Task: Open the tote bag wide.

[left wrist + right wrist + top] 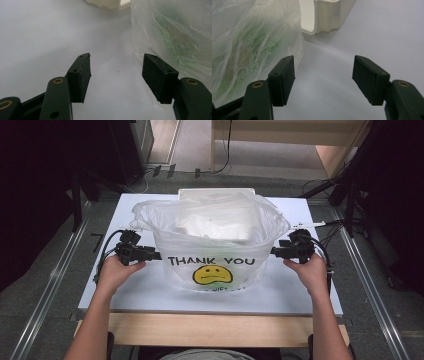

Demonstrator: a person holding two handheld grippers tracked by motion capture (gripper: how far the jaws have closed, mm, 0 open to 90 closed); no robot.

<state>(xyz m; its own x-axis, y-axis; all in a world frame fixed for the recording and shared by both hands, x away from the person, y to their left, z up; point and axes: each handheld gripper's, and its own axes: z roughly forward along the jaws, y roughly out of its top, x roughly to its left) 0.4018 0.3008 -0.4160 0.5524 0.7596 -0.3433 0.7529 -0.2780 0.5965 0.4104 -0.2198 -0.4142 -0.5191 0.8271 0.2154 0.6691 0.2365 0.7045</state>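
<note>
High view: plastic bag (215,250) stands mid-surface (150,290), white box (212,227) inside; left tool (150,254) and right tool (274,252) flank the bag.
Left gripper view: tool (116,72) wide, empty, bag (175,32) just beside.
Right gripper view: tool (323,75) wide, empty. Bag (249,42) looks thin, light, floppy, slippery, probably tears easily; pinch bunched film at the bag's rim.

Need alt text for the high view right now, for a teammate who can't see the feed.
A translucent plastic bag printed THANK YOU above a yellow frowning face stands open on a white table, with a white container inside. The left hand-held gripper and right hand-held gripper flank its sides, jaws open.
</note>
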